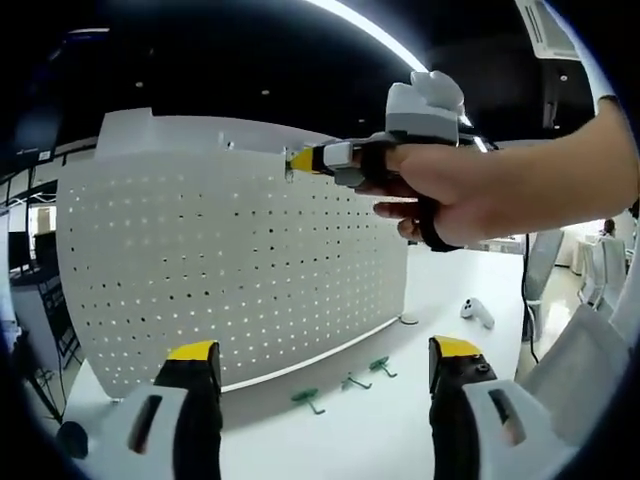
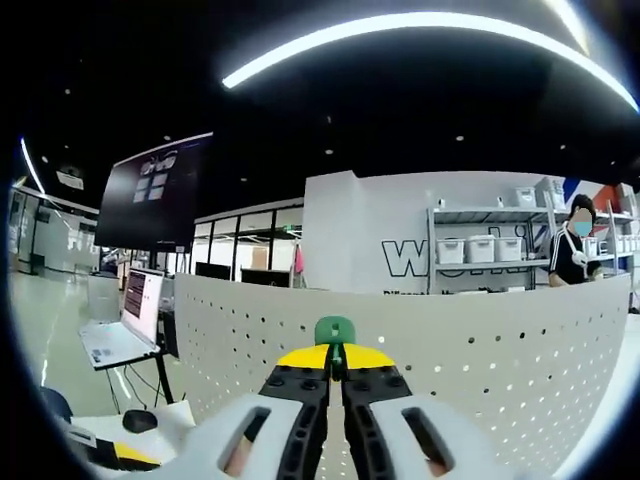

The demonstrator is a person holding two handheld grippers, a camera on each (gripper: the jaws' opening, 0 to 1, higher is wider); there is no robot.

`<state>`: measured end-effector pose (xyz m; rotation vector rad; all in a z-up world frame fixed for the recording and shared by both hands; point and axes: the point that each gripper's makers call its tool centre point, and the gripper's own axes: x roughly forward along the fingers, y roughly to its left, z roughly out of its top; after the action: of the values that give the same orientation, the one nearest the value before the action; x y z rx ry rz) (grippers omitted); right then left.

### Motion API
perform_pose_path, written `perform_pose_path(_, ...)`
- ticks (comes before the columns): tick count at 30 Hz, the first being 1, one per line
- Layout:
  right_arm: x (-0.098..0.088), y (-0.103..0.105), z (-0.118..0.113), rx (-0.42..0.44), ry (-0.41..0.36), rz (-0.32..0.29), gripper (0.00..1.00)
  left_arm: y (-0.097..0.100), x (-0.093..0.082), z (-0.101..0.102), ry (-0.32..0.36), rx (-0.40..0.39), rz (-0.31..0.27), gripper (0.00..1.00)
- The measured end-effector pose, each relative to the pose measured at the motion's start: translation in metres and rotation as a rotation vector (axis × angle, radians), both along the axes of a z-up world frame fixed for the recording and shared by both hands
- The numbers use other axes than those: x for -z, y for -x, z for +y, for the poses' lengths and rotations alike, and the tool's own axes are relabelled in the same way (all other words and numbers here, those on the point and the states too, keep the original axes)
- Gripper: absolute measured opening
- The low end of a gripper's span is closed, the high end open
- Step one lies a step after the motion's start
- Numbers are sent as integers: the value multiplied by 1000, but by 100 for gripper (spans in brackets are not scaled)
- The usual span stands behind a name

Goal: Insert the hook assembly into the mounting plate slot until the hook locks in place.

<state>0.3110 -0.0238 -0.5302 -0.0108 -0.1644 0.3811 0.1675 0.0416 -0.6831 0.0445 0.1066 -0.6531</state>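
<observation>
Bins (image 2: 480,249) sit in a row on the shelving (image 2: 500,265) at right of the right gripper view, white and closed to the eye, contents impossible to tell; a person (image 2: 572,250) stands just beside that rack; now to the action: the right gripper (image 2: 335,365) rises from the bottom centre of its own view, jaws pressed together on a green hook (image 2: 334,330), whose rounded top pokes up just above the yellow tips, right in front of the top edge of the white pegboard (image 2: 480,350); over in the left gripper view that same right gripper (image 1: 297,160) comes in from the right, held in a hand (image 1: 455,190), its yellow tip touching the pegboard (image 1: 230,270) near the board's upper edge, the hook itself too small there to make out; the left gripper (image 1: 325,365) sits low in its view, jaws well apart, nothing between them, yellow tips hovering over the white table (image 1: 400,430); three spare hooks (image 1: 345,383) lie in a loose line on the table at the foot of the pegboard, between the two jaws as seen; a small white object (image 1: 477,312) rests on the table at right; in the right gripper view a laptop (image 2: 140,305) stands open on a stand at left.
</observation>
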Motion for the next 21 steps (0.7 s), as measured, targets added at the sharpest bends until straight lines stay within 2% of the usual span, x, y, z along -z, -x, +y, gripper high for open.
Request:
perform_pose_path(12,0,-18,0,44,-13,-13,1,-1,2,-3,4,6,7,88)
perform_pose_path(21,4,-31,0,53,-11,-11,1,-3,6,2,11,-10,19,87)
